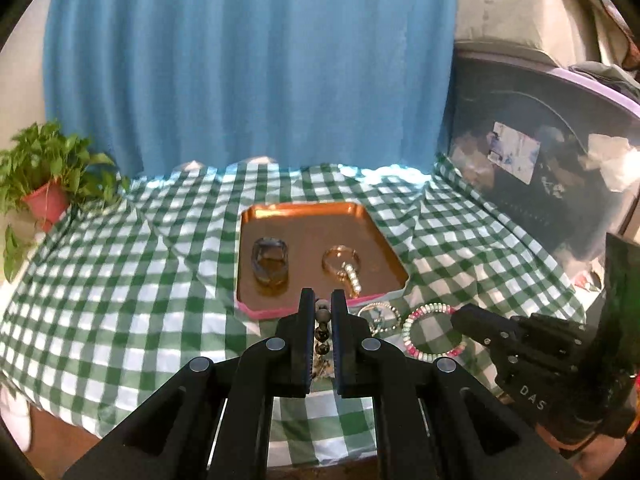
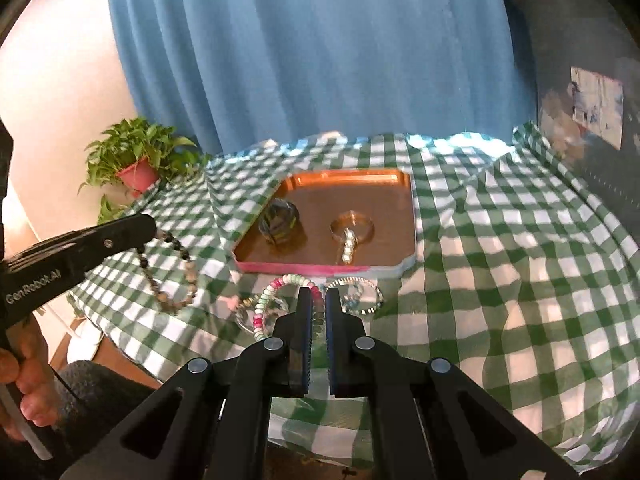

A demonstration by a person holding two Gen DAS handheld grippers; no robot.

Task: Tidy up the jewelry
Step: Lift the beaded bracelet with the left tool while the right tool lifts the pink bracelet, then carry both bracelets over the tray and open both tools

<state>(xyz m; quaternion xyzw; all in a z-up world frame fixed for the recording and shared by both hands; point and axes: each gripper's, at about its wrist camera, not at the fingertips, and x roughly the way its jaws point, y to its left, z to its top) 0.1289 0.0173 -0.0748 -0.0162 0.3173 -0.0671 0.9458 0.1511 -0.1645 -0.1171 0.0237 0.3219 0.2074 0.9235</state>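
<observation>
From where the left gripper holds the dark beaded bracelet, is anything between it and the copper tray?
Nothing visible blocks it. The dark beaded bracelet hangs from the left gripper above checked cloth, with the copper tray just beyond. Inside, a dark band and gold ring leave bare floor.

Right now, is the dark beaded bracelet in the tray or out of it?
Out. The dark beaded bracelet hangs from the shut left gripper above the checked cloth, short of the copper tray.

Both cams sit just behind own gripper fingers, angled down-fwd over the checked cloth [image 1: 120,280] toward blue curtain [image 2: 312,52]. Left cam looks from left of right cam; each catches the other gripper at frame edge. Shared: copper tray [image 1: 360,216], potted plant [image 2: 138,160], curtain. Close range.
</observation>
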